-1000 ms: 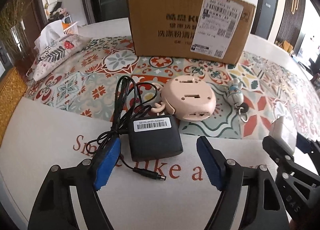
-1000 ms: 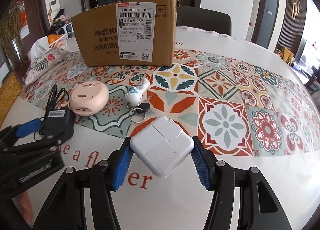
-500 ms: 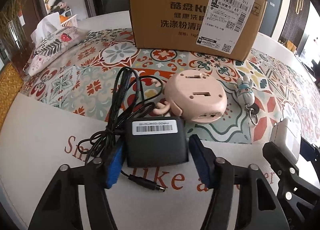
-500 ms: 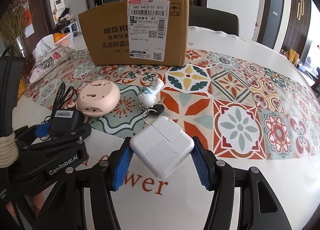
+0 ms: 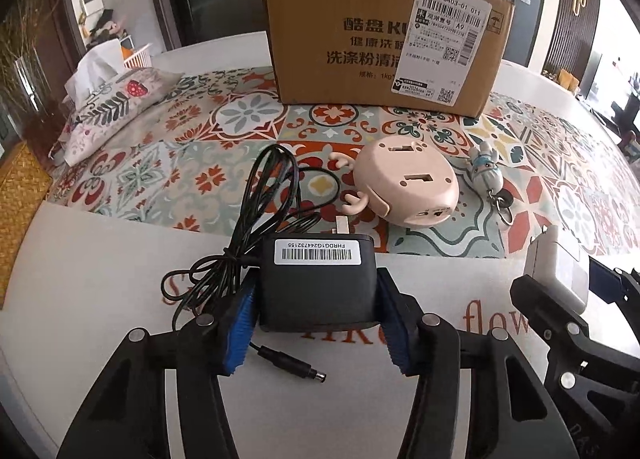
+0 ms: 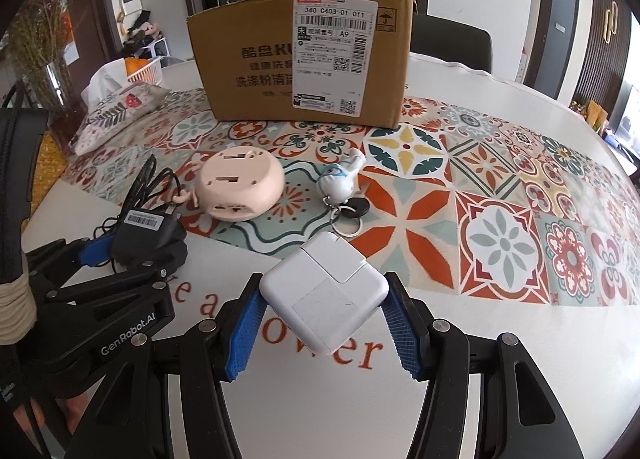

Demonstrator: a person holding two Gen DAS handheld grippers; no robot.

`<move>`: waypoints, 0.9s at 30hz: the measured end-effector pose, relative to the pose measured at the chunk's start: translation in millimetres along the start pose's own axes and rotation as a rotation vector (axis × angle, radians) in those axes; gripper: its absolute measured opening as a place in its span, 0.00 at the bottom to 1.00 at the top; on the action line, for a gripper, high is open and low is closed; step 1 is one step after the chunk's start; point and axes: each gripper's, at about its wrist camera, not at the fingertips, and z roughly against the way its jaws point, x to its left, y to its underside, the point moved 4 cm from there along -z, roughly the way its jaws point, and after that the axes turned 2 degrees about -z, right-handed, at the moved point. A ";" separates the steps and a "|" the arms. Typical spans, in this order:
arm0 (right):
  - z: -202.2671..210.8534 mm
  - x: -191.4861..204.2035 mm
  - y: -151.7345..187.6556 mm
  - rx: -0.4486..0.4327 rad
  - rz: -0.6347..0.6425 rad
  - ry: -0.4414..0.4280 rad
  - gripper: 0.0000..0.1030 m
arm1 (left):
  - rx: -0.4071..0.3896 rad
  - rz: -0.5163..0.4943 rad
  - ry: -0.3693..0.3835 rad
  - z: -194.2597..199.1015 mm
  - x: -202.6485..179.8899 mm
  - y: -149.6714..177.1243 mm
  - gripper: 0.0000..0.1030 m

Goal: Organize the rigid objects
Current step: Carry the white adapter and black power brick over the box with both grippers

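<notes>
On the tiled tablecloth [image 5: 180,163], my left gripper [image 5: 316,323] has just clamped shut on the black adapter [image 5: 318,283]. My right gripper [image 6: 324,311] still holds the white charger [image 6: 324,295]. Both can go into the box [image 5: 380,51] beyond.

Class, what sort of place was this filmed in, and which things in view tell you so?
Most likely a home dining room: a table under a patterned tablecloth, a dark chair behind the cardboard box, and a tissue pouch beside a fruit basket.
</notes>
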 end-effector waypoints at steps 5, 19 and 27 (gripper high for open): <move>8.0 3.9 -1.7 -0.013 -0.005 -0.001 0.56 | -0.022 -0.012 0.000 13.3 6.4 -1.0 0.53; 44.0 19.9 -25.6 -0.081 -0.009 0.007 0.56 | -0.092 -0.013 0.016 54.7 26.8 -24.9 0.53; 64.2 25.9 -49.6 -0.133 -0.028 0.028 0.56 | -0.161 -0.028 0.027 82.9 39.2 -52.5 0.53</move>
